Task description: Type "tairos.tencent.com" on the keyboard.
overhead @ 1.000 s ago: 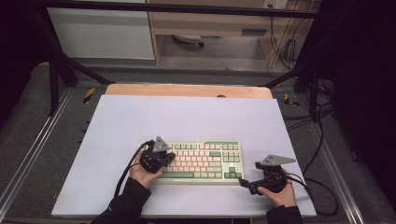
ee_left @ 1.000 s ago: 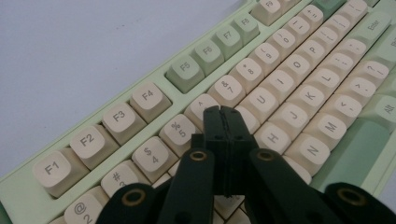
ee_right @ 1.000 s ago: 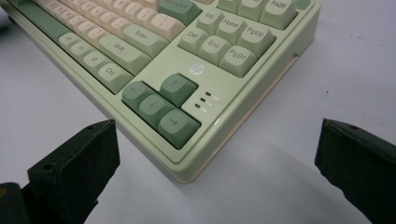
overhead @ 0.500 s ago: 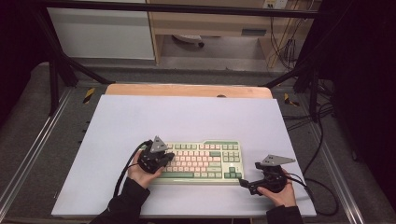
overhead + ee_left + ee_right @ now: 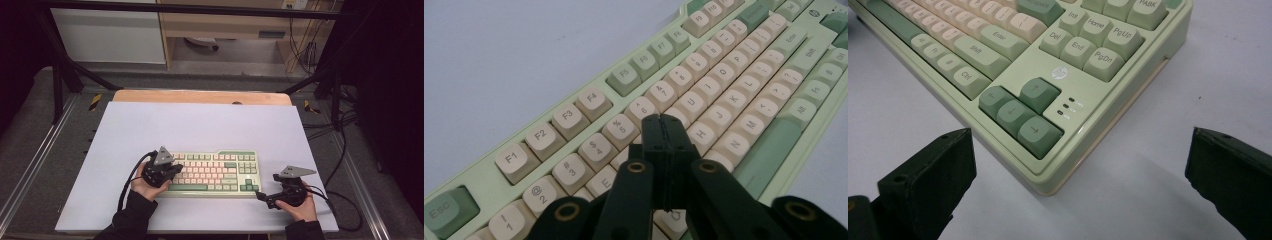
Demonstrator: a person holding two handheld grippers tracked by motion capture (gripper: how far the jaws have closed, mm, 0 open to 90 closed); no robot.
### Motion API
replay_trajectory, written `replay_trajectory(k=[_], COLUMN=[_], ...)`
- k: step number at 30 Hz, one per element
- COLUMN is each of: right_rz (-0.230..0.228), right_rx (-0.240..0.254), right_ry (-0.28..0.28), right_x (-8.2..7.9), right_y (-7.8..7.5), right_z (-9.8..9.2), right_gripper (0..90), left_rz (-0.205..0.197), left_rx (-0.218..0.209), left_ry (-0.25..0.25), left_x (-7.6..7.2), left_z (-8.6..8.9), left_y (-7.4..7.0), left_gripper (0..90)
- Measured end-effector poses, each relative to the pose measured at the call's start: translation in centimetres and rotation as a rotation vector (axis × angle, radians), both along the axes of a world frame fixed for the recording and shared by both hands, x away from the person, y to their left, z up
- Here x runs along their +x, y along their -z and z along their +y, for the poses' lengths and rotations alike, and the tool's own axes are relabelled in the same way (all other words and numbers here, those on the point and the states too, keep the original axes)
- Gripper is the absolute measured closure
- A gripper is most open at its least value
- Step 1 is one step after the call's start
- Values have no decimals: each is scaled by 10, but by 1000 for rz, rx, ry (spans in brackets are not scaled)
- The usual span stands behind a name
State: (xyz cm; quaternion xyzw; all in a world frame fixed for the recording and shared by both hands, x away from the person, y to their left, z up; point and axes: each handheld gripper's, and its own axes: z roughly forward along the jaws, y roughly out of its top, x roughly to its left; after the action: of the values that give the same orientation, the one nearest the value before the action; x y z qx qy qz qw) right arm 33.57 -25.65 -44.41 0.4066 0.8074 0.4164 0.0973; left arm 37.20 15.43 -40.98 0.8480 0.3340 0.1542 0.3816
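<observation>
Work in hand: left gripper [image 5: 176,170] poised over the letter keys of the green-and-cream keyboard [image 5: 216,172], apparently to press a key.
Keyboard position: flat on the white surface [image 5: 200,125], near the person's edge, between the two hands.
Risk, wrong key: closed jaws span roughly one keycap; the left gripper view places the tip [image 5: 663,131] around the 6, T and Y keys, so a slight drift could catch two caps at once.
Risk, sliding: a slanted push could shove the keyboard across the smooth surface, since nothing pins it.
Risk, right side: the right gripper [image 5: 261,192] sits just beside the keyboard's near right corner; a nudge there could skew the board.
Left gripper state: jaws fully together, nothing between them; whether the tip touches a cap cannot be told.
Right gripper state: jaws wide apart, holding nothing; the arrow-key corner [image 5: 1018,115] lies ahead of the gap, not inside it.
</observation>
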Motion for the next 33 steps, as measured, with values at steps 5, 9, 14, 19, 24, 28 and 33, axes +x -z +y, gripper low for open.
replay_trajectory(k=[5,9,14,19,24,28,33], right_rz=[1,1,1,0,0,-1,0], right_rx=[2,0,4,0,-1,0,-2], right_ry=[2,-1,1,-1,-1,0,-1], right_x=[0,0,0,0,0,0,0], right_y=[0,0,0,0,0,0,1], right_z=[0,0,0,0,0,0,0], right_gripper=[5,5,5,5,5,5,5], left_rz=[-1,-1,3,12,15,21,26], left_rx=[4,3,0,3,2,7,11], left_ry=[-2,-7,-14,-33,-52,-63,-74], left_x=[-3,-5,-7,-7,-9,-10,-10], left_z=[5,10,18,27,37,43,49], left_y=[-1,-2,-2,0,2,5,8], left_gripper=[899,899,899,899,899,899,899])
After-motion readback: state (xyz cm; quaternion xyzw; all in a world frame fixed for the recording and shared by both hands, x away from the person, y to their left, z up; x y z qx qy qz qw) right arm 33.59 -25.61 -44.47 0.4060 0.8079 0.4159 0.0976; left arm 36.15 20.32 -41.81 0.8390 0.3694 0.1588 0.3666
